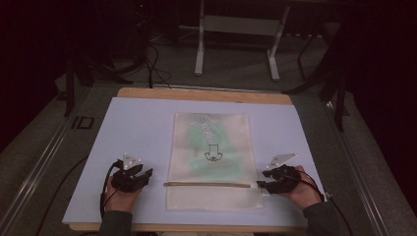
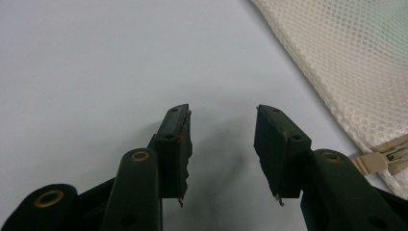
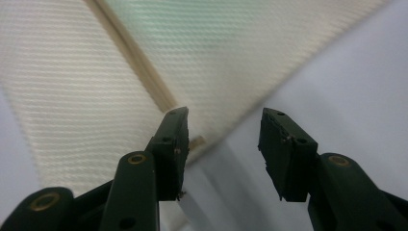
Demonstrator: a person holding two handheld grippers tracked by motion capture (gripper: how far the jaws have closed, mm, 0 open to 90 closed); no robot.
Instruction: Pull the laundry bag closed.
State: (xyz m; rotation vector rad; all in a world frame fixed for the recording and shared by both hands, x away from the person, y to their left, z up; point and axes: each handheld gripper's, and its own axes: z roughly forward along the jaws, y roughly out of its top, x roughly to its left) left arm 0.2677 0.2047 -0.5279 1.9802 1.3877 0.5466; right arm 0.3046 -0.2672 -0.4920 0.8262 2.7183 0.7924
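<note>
A cream mesh zip bag (image 1: 211,162) lies mid-table on the pale sheet (image 1: 133,128). The left gripper (image 1: 145,173) and right gripper (image 1: 260,185) flank its zipper (image 1: 209,185), both with jaws apart and holding nothing.

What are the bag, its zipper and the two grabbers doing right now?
Mesh bag: lying flat on the mat, something green inside.
Zipper: looks closed across the bag.
Left gripper: open, empty, beside the bag, apart from it.
Right gripper: open, empty, at the zipper's end by the bag's edge.
Mat: flat on the table.
</note>
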